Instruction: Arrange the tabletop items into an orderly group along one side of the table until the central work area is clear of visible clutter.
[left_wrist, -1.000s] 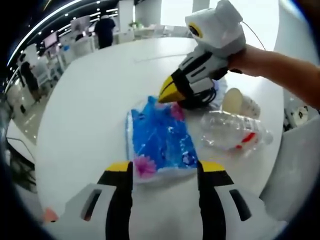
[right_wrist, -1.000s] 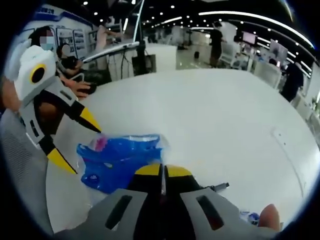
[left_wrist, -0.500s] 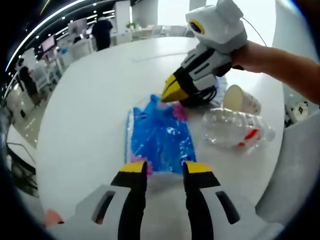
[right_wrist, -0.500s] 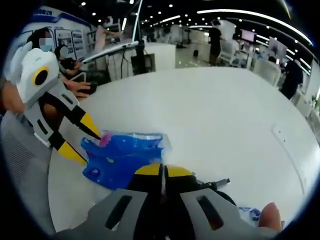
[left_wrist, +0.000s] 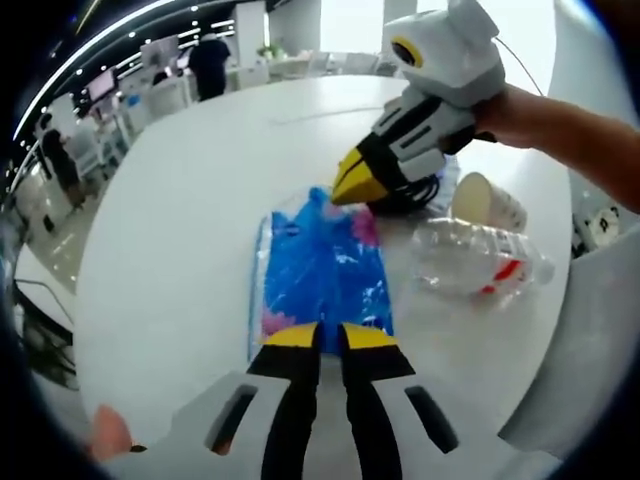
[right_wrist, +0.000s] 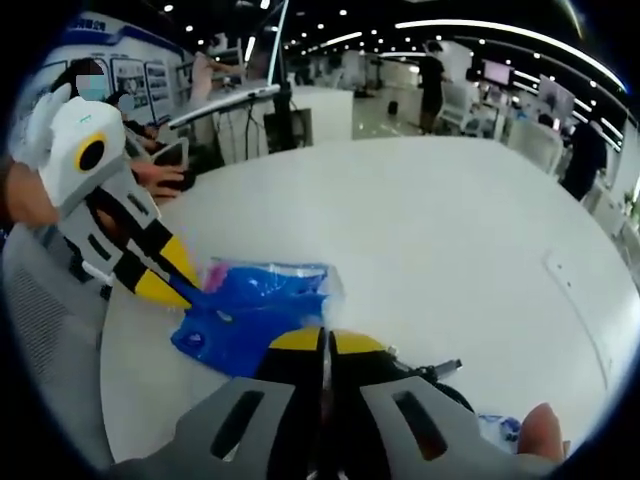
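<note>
A blue plastic packet (left_wrist: 325, 260) with pink flowers lies flat on the white round table (left_wrist: 170, 220). My left gripper (left_wrist: 328, 335) is shut on its near edge. From the upper right comes my right gripper (left_wrist: 352, 187), its yellow tips together at the packet's far end. In the right gripper view the packet (right_wrist: 250, 310) lies just beyond my shut right gripper (right_wrist: 325, 342), whose tips meet the packet's edge. My left gripper (right_wrist: 170, 285) pinches the packet's opposite corner from the left.
A crushed clear bottle (left_wrist: 480, 265) and a tipped paper cup (left_wrist: 485, 205) lie right of the packet, with a black cable (left_wrist: 410, 195) under the right gripper. The table's far side (right_wrist: 450, 230) is bare white. People and desks stand beyond the table.
My left gripper's jaws have gone from wide apart to shut on the packet's near edge. The right gripper has stayed shut at the far end.
</note>
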